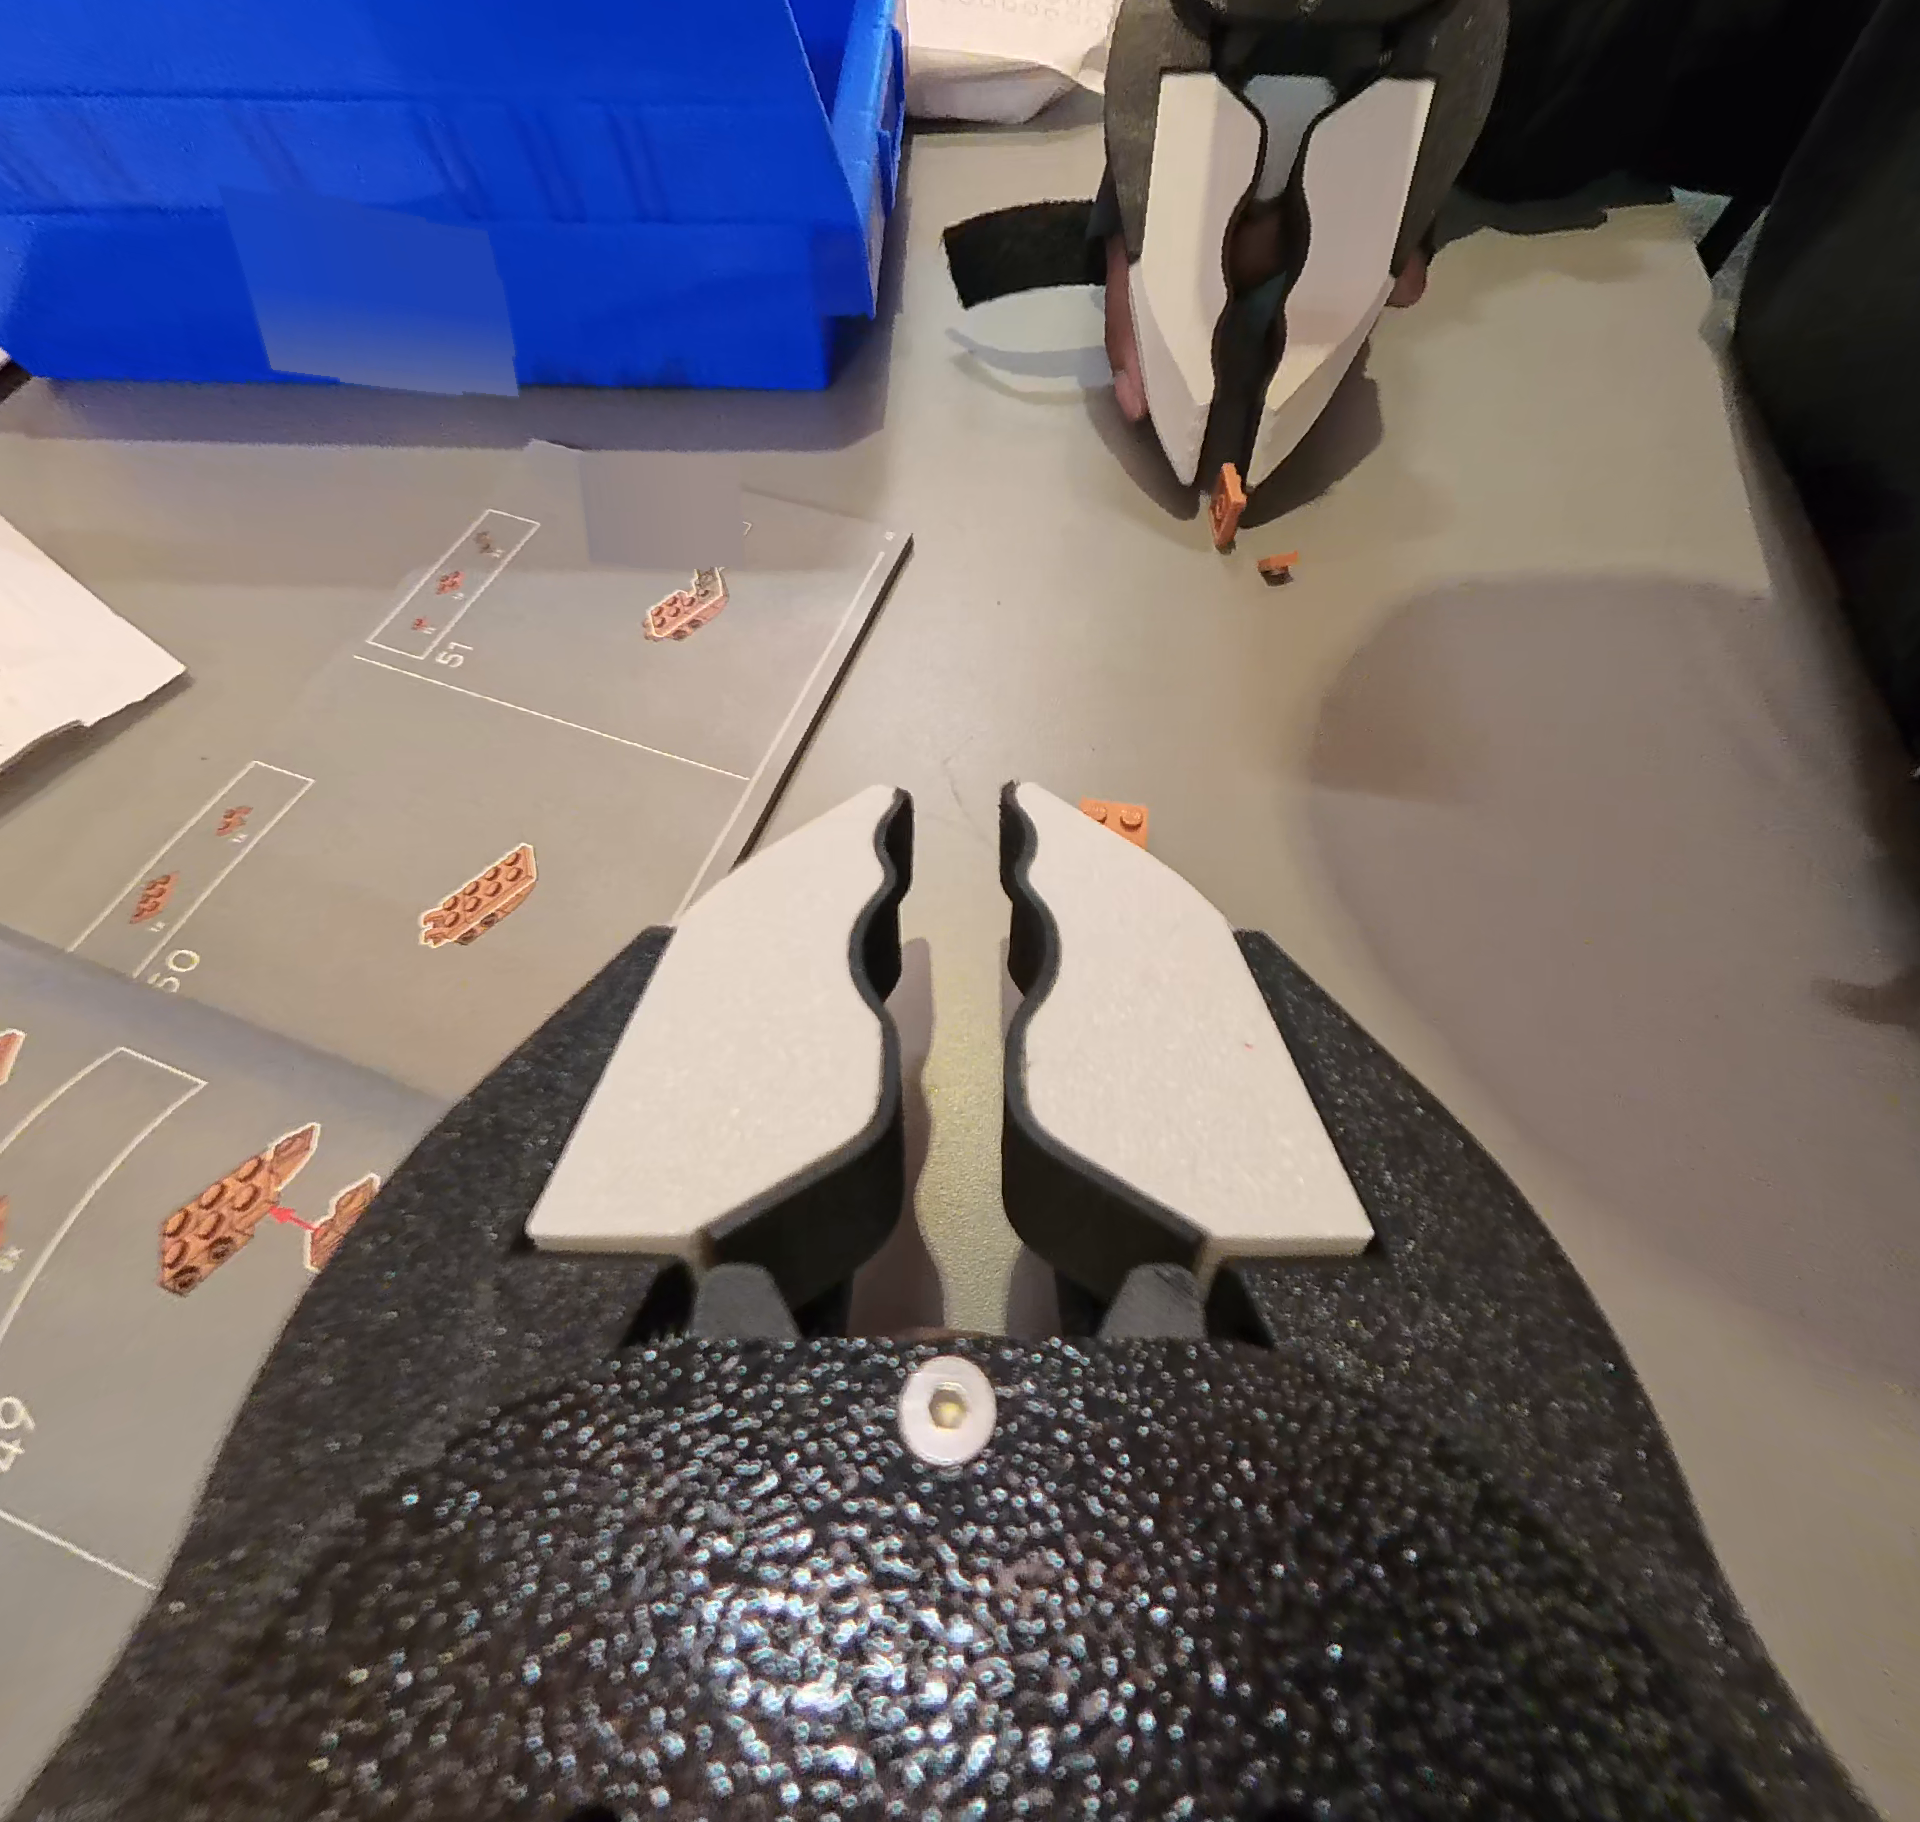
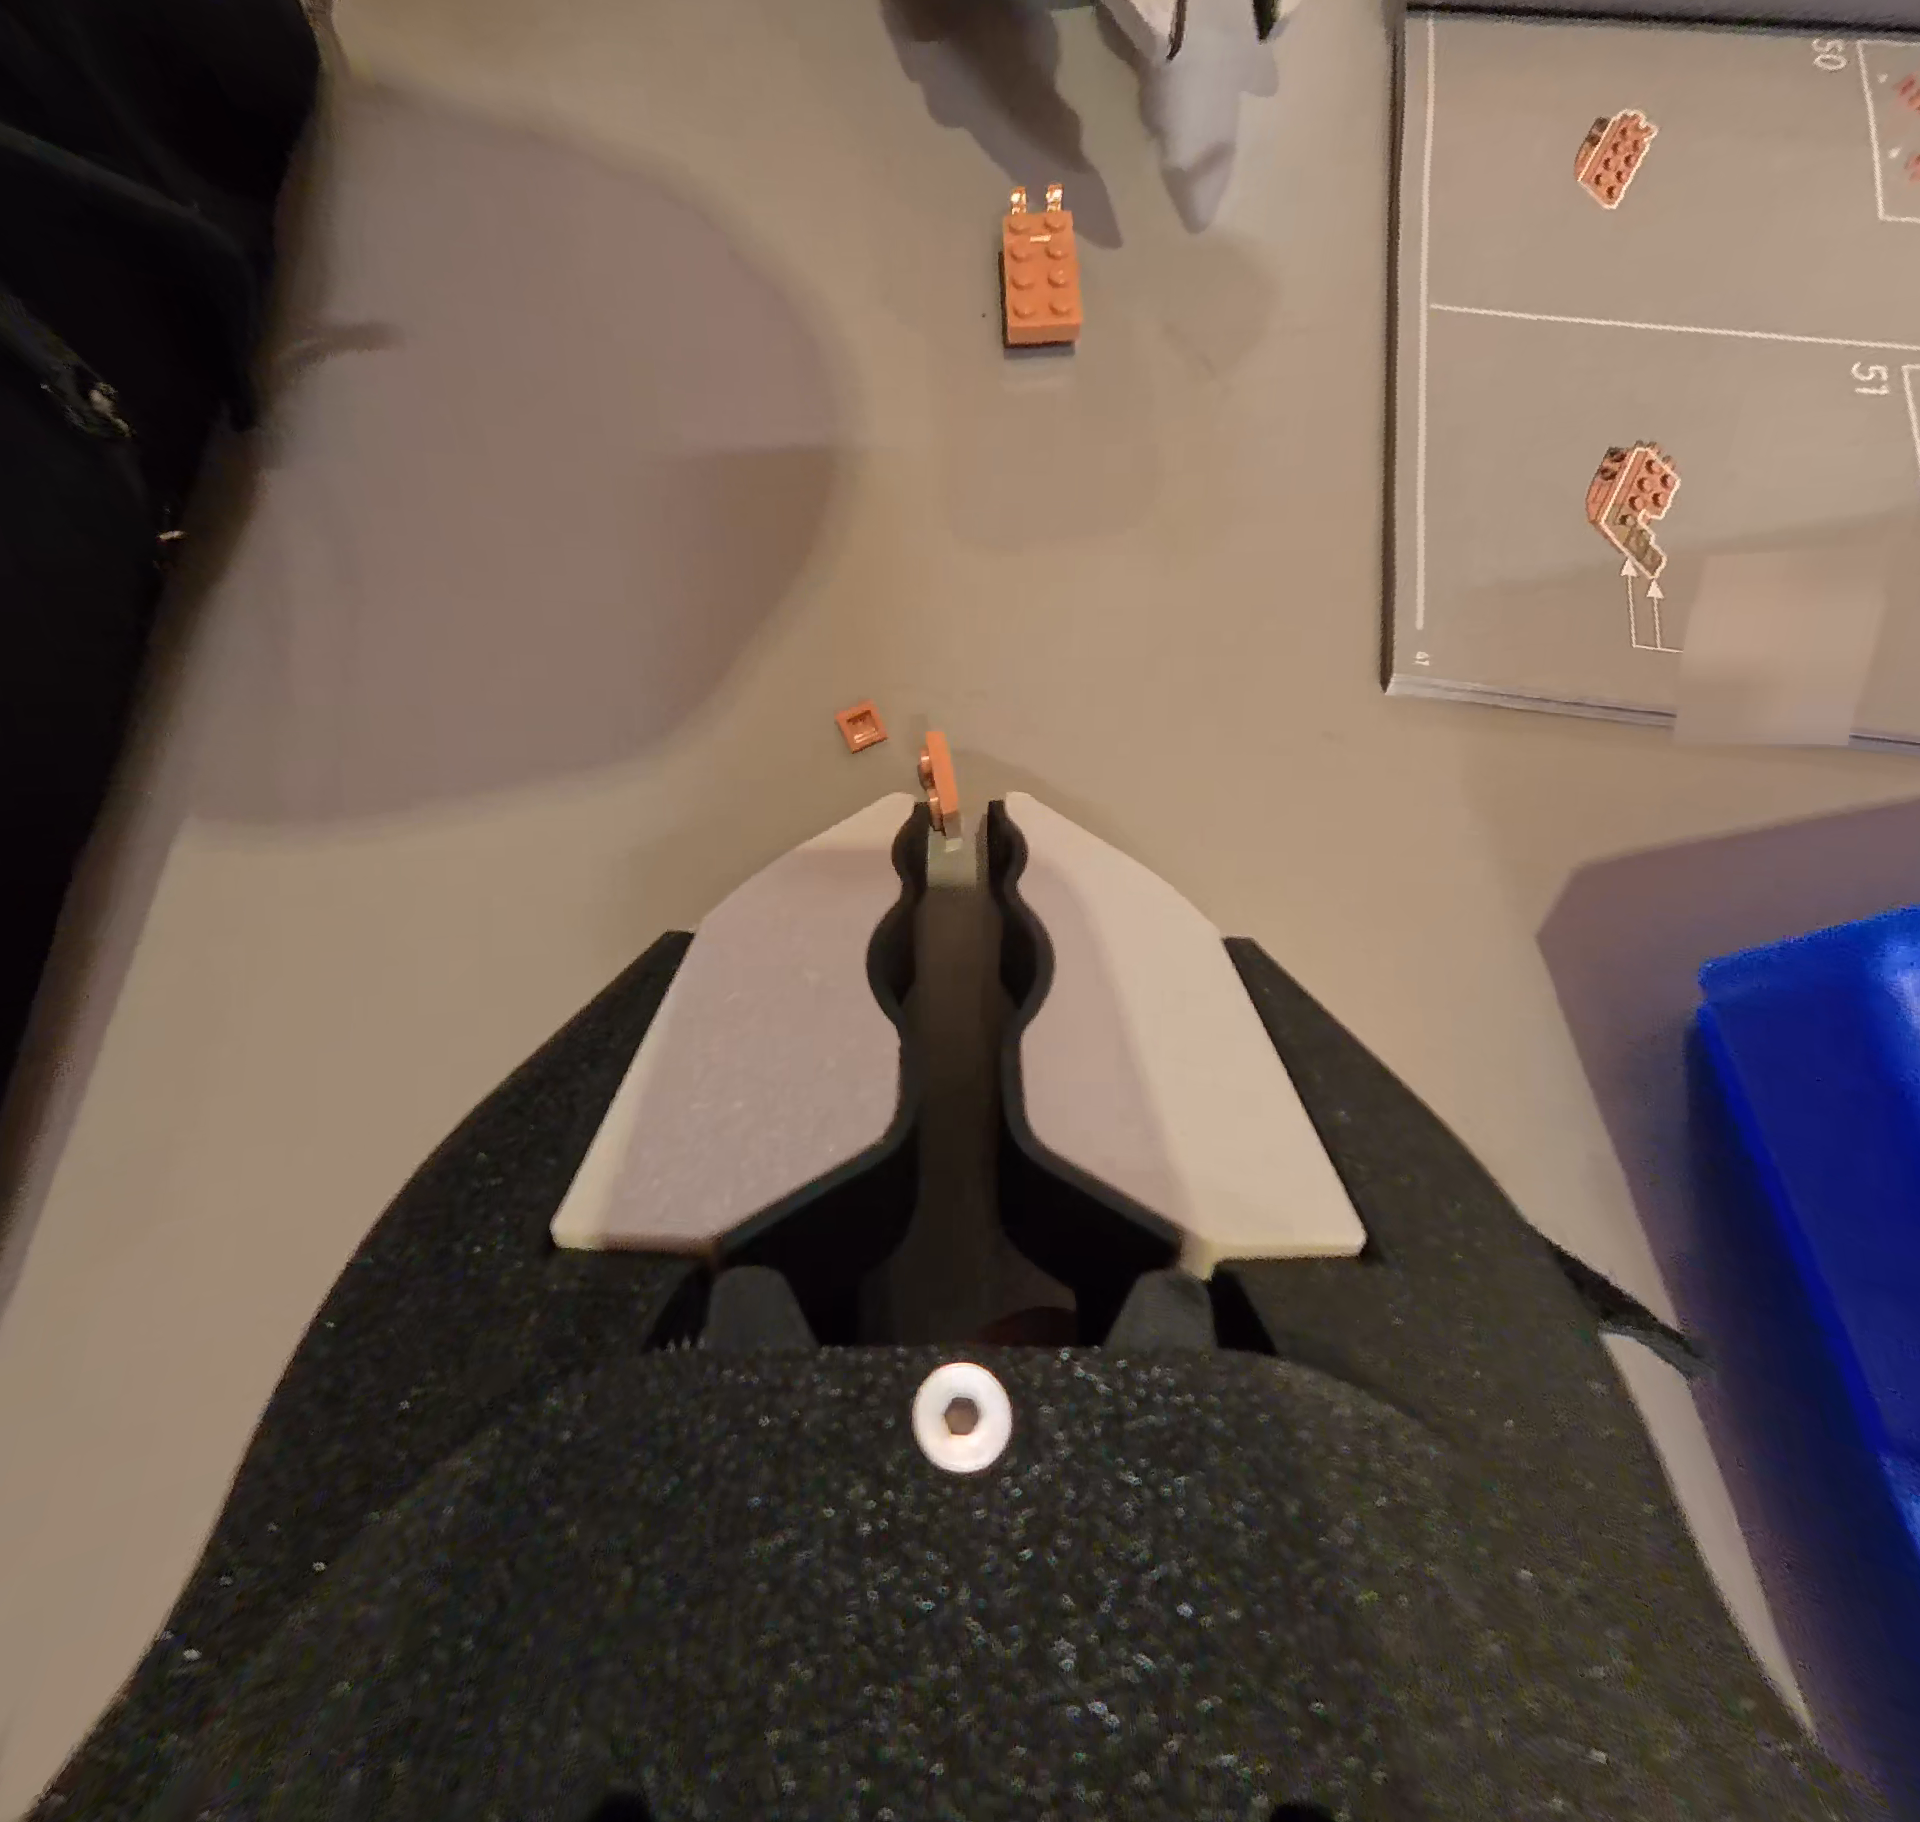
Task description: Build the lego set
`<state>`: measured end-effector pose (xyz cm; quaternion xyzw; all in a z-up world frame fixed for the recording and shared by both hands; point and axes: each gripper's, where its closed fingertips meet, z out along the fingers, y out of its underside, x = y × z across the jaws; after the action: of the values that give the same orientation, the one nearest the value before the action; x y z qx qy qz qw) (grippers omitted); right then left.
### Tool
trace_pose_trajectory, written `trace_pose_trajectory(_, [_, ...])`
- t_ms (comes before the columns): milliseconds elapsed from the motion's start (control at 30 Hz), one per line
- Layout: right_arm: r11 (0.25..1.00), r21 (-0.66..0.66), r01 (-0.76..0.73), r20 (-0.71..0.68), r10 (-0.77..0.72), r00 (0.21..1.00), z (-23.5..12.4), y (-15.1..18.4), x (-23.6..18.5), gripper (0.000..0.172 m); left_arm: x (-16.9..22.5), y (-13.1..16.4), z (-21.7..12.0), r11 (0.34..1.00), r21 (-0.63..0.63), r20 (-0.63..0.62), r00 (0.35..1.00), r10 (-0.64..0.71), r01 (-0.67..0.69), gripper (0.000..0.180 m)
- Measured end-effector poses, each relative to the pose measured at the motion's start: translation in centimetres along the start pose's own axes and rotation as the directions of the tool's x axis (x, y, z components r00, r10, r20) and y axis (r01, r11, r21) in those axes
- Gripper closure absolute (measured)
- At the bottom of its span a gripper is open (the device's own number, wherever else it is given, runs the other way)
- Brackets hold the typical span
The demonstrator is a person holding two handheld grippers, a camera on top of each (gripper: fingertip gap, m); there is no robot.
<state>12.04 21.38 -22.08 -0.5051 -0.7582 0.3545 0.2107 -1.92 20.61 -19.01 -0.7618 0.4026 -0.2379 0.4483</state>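
My right gripper [image 2: 951,806] is low over the grey table [image 2: 623,941]. A thin orange plate [image 2: 938,770] stands on edge between its fingertips. A gap shows between the plate and the right pad, so the jaws are open. The left wrist view shows the same plate [image 1: 1229,499] at the right gripper's tips [image 1: 1224,468], its lower end on the table. A small orange tile [image 2: 858,728] lies just left of it. My left gripper [image 1: 956,801] is open and empty. An orange brick assembly [image 1: 1120,822] lies by its right fingertip and also shows in the right wrist view [image 2: 1039,281].
An open instruction booklet [image 1: 520,733] lies to the left of my left gripper. A blue bin [image 1: 416,162] stands at the back left. White paper [image 1: 62,650] lies at the left edge. A black strap [image 1: 1018,255] and a person's dark clothing [image 1: 1766,110] are by the right gripper. The tips of one gripper are about 15 cm away from the tips of the other.
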Motion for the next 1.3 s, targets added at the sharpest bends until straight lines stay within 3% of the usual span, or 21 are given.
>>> trace_pose_trajectory(367, [0.999, 0.047, 0.011, -0.004, -0.011, 1.000, -1.0, -0.5, 0.1, 0.157, 0.0, 0.0, 0.0, 1.000, -0.005, -0.014, 1.000, -0.018, 0.018, 0.165])
trace_pose_trajectory(567, [0.995, 0.092, 0.038, -0.233, -0.016, 0.972, -9.0, -3.6, 6.1, 0.160, -0.1, 0.1, 0.1, 1.000, -0.014, -0.016, 1.000, -0.025, 0.025, 0.165])
trace_pose_trajectory(667, [0.997, -0.065, 0.032, -0.355, -0.053, 0.933, -11.4, -2.9, 12.0, 0.165, -0.2, 0.1, 0.1, 1.000, -0.010, -0.007, 1.000, -0.023, 0.023, 0.165])
trace_pose_trajectory(867, [0.870, -0.493, -0.023, -0.143, -0.055, 0.988, -8.8, 2.1, 16.5, 0.172, -0.2, 0.0, 0.0, 1.000, -0.006, 0.012, 1.000, -0.010, 0.010, 0.165])
trace_pose_trajectory(1000, [0.819, -0.573, -0.031, -0.016, 0.026, 1.000, -6.8, 4.0, 16.0, 0.172, -0.1, 0.0, 0.0, 1.000, -0.006, 0.007, 1.000, -0.003, 0.003, 0.165])
trace_pose_trajectory(1300, [0.804, -0.591, -0.064, -0.010, 0.072, 0.997, -6.1, 5.0, 16.3, 0.164, 0.2, 0.2, 0.1, 1.000, -0.018, 0.001, 1.000, 0.017, -0.017, 0.165])
